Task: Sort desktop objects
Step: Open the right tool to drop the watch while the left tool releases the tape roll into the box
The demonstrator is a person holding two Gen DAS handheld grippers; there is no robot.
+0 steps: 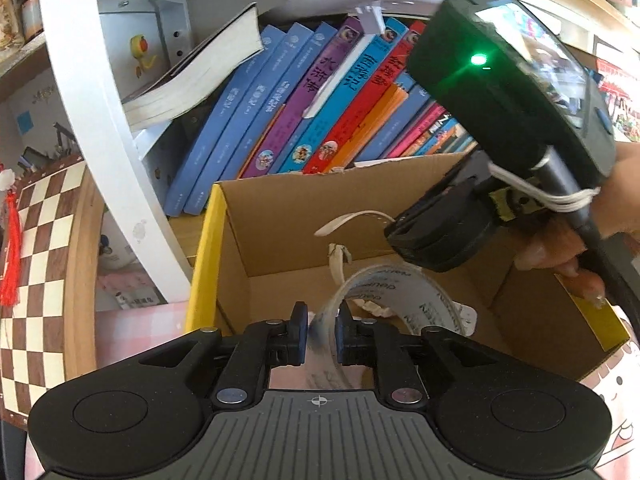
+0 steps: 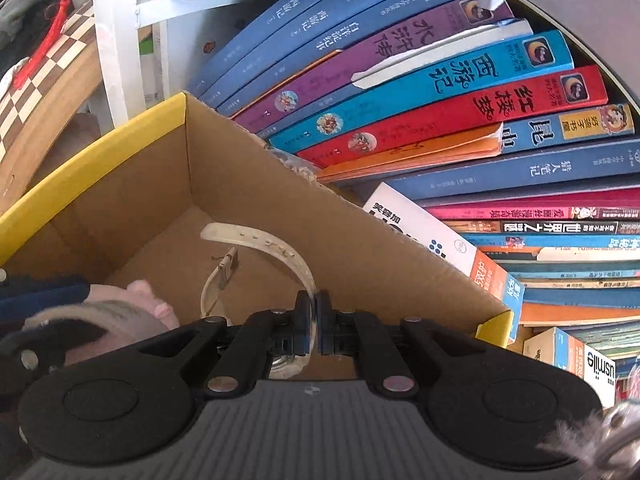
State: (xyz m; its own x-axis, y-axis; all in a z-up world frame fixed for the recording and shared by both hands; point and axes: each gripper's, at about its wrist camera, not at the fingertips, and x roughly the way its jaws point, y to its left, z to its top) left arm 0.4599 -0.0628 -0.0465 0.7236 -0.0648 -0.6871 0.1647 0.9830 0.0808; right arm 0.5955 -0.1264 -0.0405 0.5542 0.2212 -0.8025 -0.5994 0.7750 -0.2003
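While both grippers hang over the open cardboard box (image 2: pixel 256 184), each has its jaws closed on something. At the lower middle of the left wrist view, the left gripper (image 1: pixel 322 334) pinches the wall of a roll of clear tape (image 1: pixel 394 294), which curves up and to the right of the jaws above the box floor. At the lower middle of the right wrist view, the right gripper (image 2: pixel 316 326) clamps the pale strap of a wristwatch (image 2: pixel 260 256); the strap arcs up and left from the jaws, its buckle end hanging inside the box. The box has a yellow rim and stands in front of a row of leaning books (image 2: pixel 420 92) on a white shelf (image 1: pixel 80 92). A checkered chessboard (image 1: pixel 36 264) fills the left edge of the left view, and pink cloth covers the table (image 1: pixel 132 332) at lower left.
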